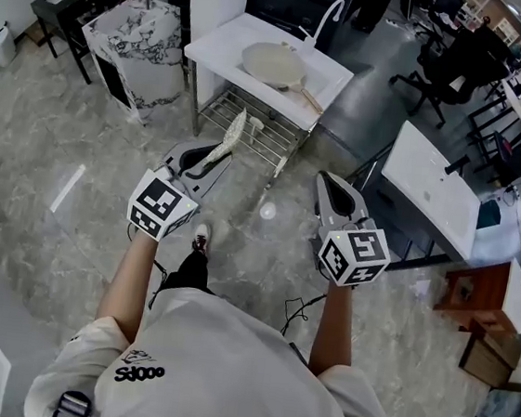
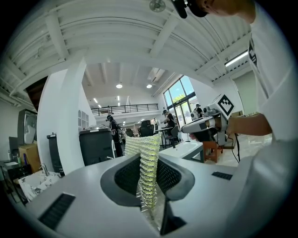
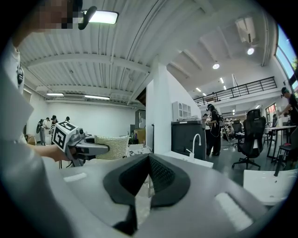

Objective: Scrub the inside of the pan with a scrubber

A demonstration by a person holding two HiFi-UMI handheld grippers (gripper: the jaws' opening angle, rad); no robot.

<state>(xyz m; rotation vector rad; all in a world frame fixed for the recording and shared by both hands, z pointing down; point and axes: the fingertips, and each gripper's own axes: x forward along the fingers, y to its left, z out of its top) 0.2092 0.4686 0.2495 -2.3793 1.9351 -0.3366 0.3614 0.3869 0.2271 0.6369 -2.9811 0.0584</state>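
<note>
A cream pan [image 1: 275, 64] with a wooden handle lies in the white sink unit [image 1: 215, 43] ahead of me. My left gripper [image 1: 212, 162] is shut on a pale yellow mesh scrubber [image 1: 230, 136], held well short of the sink. In the left gripper view the scrubber [image 2: 147, 169] stands on edge between the shut jaws. My right gripper [image 1: 336, 191] is level with the left one, its jaws shut with nothing between them; the right gripper view shows the left gripper [image 3: 104, 148] and the scrubber [image 3: 111, 147] off to its left.
A wire rack [image 1: 248, 127] sits under the sink unit and a white faucet [image 1: 327, 16] rises behind it. A marble-patterned block [image 1: 141, 44] stands left, a white table [image 1: 431, 188] right, and office chairs [image 1: 444, 70] beyond. Grey tiled floor lies below me.
</note>
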